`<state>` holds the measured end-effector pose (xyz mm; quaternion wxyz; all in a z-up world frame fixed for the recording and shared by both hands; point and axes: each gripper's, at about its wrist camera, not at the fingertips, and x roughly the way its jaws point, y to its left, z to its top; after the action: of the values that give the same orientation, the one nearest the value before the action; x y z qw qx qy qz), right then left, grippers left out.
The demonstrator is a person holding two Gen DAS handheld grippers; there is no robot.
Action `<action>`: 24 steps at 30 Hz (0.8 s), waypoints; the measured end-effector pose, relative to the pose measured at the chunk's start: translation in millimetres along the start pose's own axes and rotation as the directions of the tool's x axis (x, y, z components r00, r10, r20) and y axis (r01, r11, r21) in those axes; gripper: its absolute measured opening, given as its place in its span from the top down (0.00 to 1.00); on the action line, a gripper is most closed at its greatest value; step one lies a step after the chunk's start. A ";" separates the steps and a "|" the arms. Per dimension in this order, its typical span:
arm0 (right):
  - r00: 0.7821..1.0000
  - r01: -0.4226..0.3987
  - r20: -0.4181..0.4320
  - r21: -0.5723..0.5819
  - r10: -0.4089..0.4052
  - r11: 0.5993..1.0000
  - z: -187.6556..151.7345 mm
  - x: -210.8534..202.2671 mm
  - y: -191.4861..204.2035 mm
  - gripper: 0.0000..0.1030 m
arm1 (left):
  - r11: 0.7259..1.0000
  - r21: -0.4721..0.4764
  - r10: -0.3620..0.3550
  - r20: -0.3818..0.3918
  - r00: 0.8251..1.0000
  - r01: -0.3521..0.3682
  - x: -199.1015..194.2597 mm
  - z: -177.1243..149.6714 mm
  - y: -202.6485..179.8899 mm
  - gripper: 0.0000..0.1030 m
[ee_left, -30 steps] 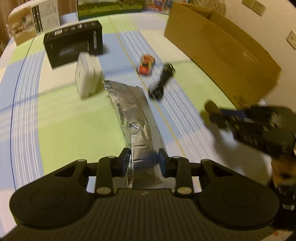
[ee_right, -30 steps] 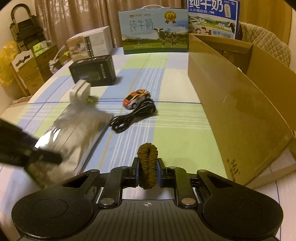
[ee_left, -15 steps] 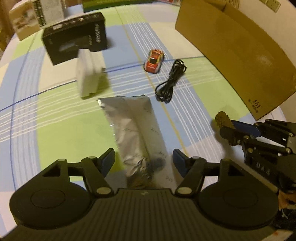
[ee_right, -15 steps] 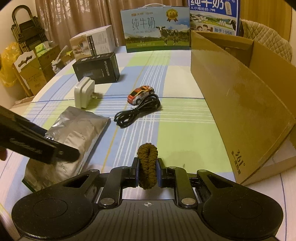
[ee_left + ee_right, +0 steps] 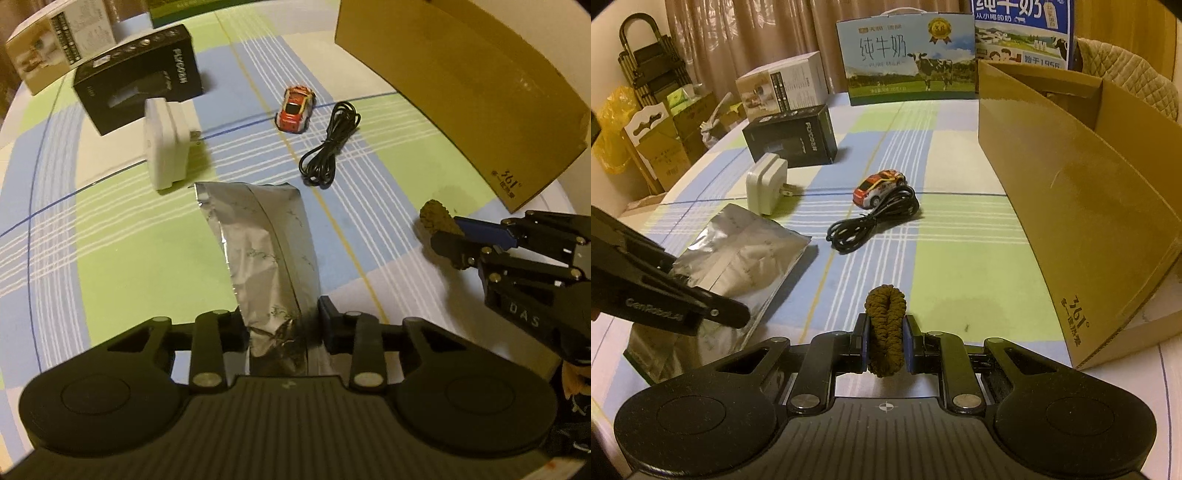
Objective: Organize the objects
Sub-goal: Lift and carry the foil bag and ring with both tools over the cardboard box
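Note:
My left gripper [image 5: 280, 321] is shut on the near end of a silver foil pouch [image 5: 266, 243], whose far end curves up off the checked tablecloth. The pouch also shows in the right wrist view [image 5: 738, 254], with the left gripper's finger [image 5: 713, 310] across it. My right gripper [image 5: 885, 336] is shut on a brown braided hair tie [image 5: 885, 317], held above the cloth; it shows at the right of the left wrist view [image 5: 439, 221]. An open cardboard box [image 5: 1071, 192] stands at the right.
On the cloth lie a white charger plug [image 5: 166, 147], a red toy car [image 5: 295, 109], a coiled black cable [image 5: 328, 147] and a black product box [image 5: 140, 92]. A white carton [image 5: 783, 88] and milk cartons [image 5: 908, 62] stand at the far edge.
My left gripper let go of the pouch half a second ago, opening wide, and has now shut on its near end again. The right gripper keeps holding the hair tie, nearly still.

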<state>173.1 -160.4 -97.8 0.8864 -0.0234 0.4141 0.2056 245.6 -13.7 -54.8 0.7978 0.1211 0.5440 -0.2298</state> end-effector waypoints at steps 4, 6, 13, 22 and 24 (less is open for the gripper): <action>1.000 -0.004 0.011 -0.015 0.005 1.000 1.6 -11.6 7.0 0.86 | 1.000 -0.026 -0.011 0.019 1.000 0.012 -17.7 -7.5 0.0 0.71; 1.000 -0.009 0.016 -0.016 0.009 1.000 1.0 -19.7 10.1 0.86 | 0.999 -0.030 -0.010 0.028 1.000 0.011 -26.0 -10.6 -2.4 0.71; 1.000 -0.001 0.022 -0.017 0.002 1.000 -4.8 -50.3 18.2 0.86 | 0.998 -0.058 -0.031 0.074 0.997 0.035 -52.9 -24.6 -20.9 0.71; 0.999 0.015 0.045 -0.021 -0.014 1.000 -11.2 -93.0 21.2 0.86 | 0.990 -0.116 -0.067 0.136 0.988 0.083 -84.3 -43.0 -47.4 0.71; 0.999 0.016 0.051 -0.019 -0.015 1.000 -12.0 -100.6 20.6 0.86 | 0.989 -0.119 -0.068 0.143 0.987 0.086 -89.3 -46.8 -52.4 0.71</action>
<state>99.0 -178.8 -28.1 0.8980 -0.0299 0.3892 0.2031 154.5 -17.3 13.0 0.8302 0.0336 0.5051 -0.2337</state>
